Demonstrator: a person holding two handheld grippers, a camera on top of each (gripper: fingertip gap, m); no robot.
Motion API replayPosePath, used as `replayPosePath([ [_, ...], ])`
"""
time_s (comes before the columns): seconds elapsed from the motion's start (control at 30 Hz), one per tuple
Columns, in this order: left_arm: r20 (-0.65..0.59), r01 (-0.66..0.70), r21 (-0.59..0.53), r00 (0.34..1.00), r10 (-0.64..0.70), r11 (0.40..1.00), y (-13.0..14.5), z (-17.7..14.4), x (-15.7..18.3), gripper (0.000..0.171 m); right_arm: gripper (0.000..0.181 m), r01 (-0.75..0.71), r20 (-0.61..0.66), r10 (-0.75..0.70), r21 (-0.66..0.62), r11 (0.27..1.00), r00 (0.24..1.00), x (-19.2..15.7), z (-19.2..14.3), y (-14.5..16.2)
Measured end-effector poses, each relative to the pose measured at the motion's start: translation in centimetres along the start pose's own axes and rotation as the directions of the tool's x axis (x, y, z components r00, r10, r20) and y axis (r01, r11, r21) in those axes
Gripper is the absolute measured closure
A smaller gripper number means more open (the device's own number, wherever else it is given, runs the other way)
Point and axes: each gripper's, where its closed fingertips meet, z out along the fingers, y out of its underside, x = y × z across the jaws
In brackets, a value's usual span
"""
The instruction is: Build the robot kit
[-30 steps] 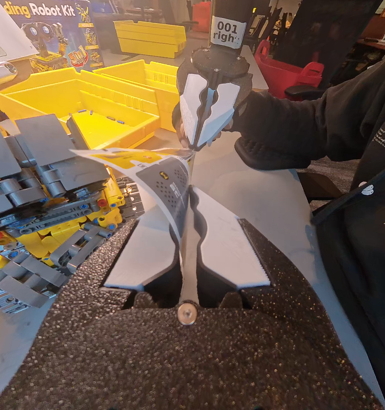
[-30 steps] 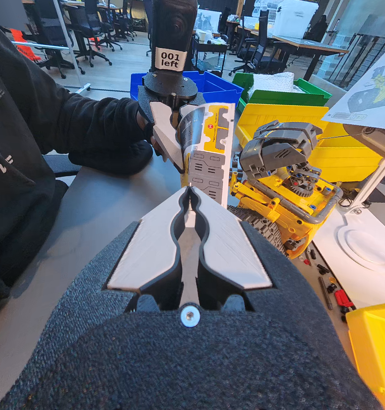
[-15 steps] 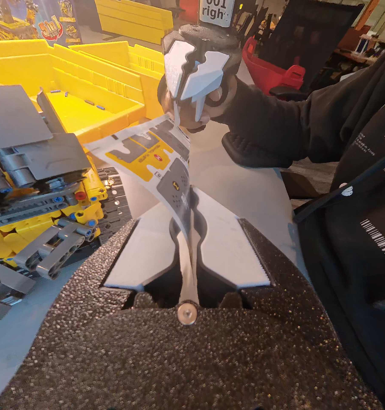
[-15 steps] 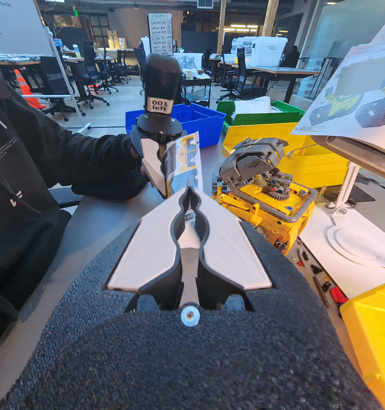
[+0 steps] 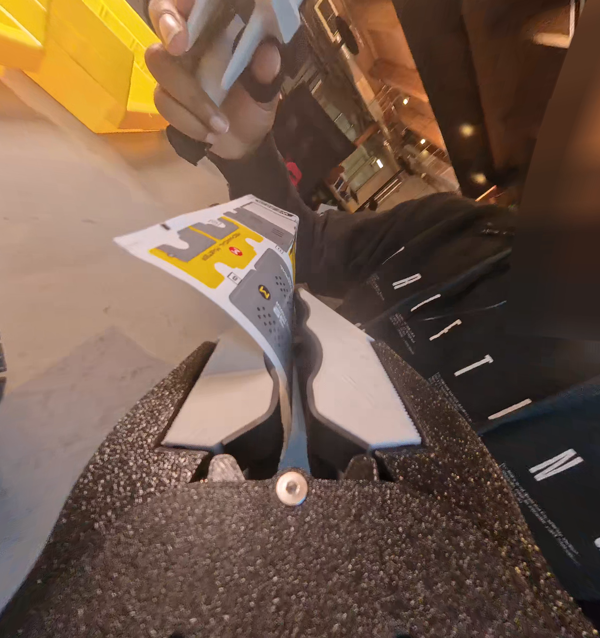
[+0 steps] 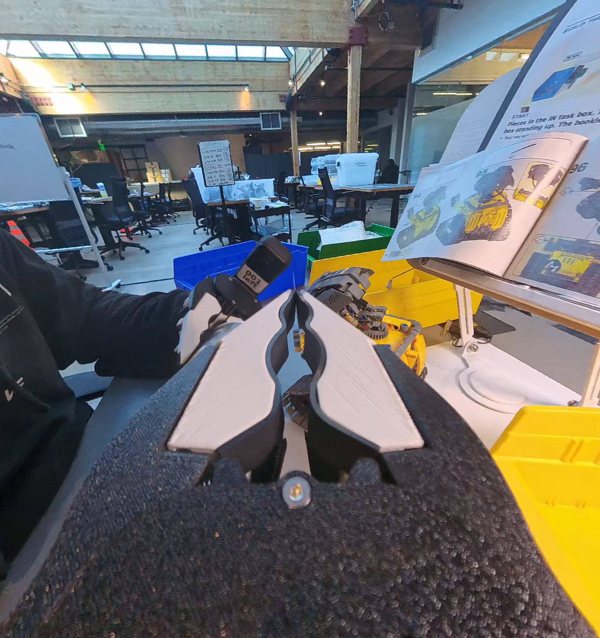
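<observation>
the left wrist view looks forward along the left gripper from just behind its fingers, low over the grey table and tipped up toward the person's dark sleeve. a sticker sheet sits very close to the lens, and the right gripper is cut off by the top edge.

the right wrist view looks along the right gripper from higher up, facing out across the table into a wide workroom. it is near a yellow and grey brick model and an open booklet at right.

both views share the table, yellow bins and each other's gripper; the left gripper lies close by.
</observation>
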Motion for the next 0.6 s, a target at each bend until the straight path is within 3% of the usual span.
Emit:
replayPosePath([
  [0.1, -0.022, 0.088, -0.020, 0.996, -0.088, 0.996, -0.1, 0.5, -0.9, 0.171, 0.181, -0.002, -0.012, 0.002, -0.001, 1.000, 1.000, 0.4, -0.1, 0.1],
  [0.17, 0.096, 0.107, -0.072, 0.990, -0.100, 0.992, 0.6, 0.7, -3.6, 0.171, 0.181, -0.011, -0.018, 0.011, -0.002, 1.000, 1.000, 0.7, -0.1, 0.3],
  [0.27, 0.304, 0.055, -0.171, 0.953, -0.001, 0.984, 1.9, 0.2, -7.1, 0.169, 0.181, -0.015, -0.026, 0.015, -0.015, 1.000, 1.000, 1.0, -0.3, 0.8],
  [0.4, 0.454, -0.101, -0.332, 0.855, 0.253, 0.938, 2.4, -0.6, -8.2, 0.137, 0.181, -0.003, -0.032, 0.002, -0.035, 0.999, 1.000, 1.1, -0.2, 1.3],
  [0.47, 0.496, -0.158, -0.391, 0.794, 0.352, 0.907, 2.3, -1.3, -8.0, 0.120, 0.181, 0.001, -0.032, -0.002, -0.038, 0.999, 0.999, 1.1, -0.2, 1.5],
  [0.6, 0.517, -0.245, -0.367, 0.748, 0.416, 0.897, 0.7, -3.5, -6.1, 0.115, 0.181, 0.041, -0.035, -0.042, -0.050, 0.998, 0.998, 0.9, 0.1, 1.7],
])
